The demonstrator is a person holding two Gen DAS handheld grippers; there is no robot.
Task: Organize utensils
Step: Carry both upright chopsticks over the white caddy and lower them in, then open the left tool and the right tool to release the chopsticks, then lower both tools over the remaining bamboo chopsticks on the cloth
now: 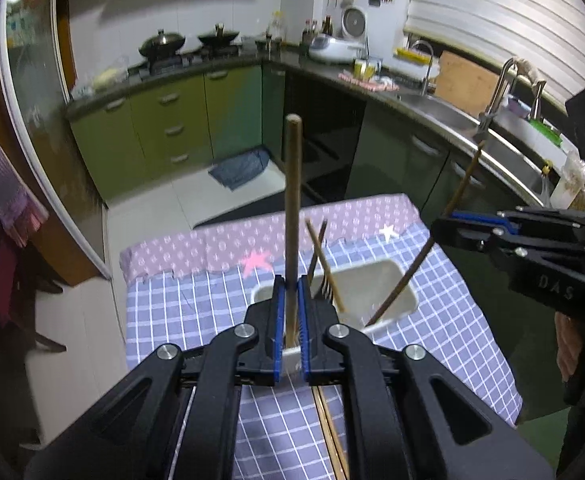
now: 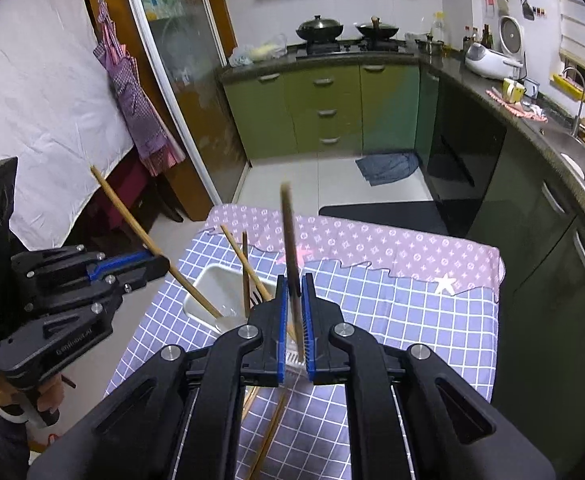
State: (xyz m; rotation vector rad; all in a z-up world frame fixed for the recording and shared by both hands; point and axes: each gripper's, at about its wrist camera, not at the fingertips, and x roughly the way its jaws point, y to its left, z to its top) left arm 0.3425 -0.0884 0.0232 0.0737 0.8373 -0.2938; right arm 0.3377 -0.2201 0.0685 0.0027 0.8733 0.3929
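Wooden chopstick (image 1: 292, 216) upright in left gripper (image 1: 289, 320) jaws, possibly brown-stained

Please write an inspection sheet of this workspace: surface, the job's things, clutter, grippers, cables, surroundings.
Surface: table under a blue checked cloth with a pink patterned band.
Job's things: white bin holding a fork and chopsticks; loose chopsticks lie on the cloth.
Clutter: nothing seen.
Grippers: left gripper shut on a brown chopstick; right gripper shut on a dark chopstick, its lower end inside the bin.
Cables: nothing seen.
Surroundings: green cabinets, woks on a stove, sink, apron.
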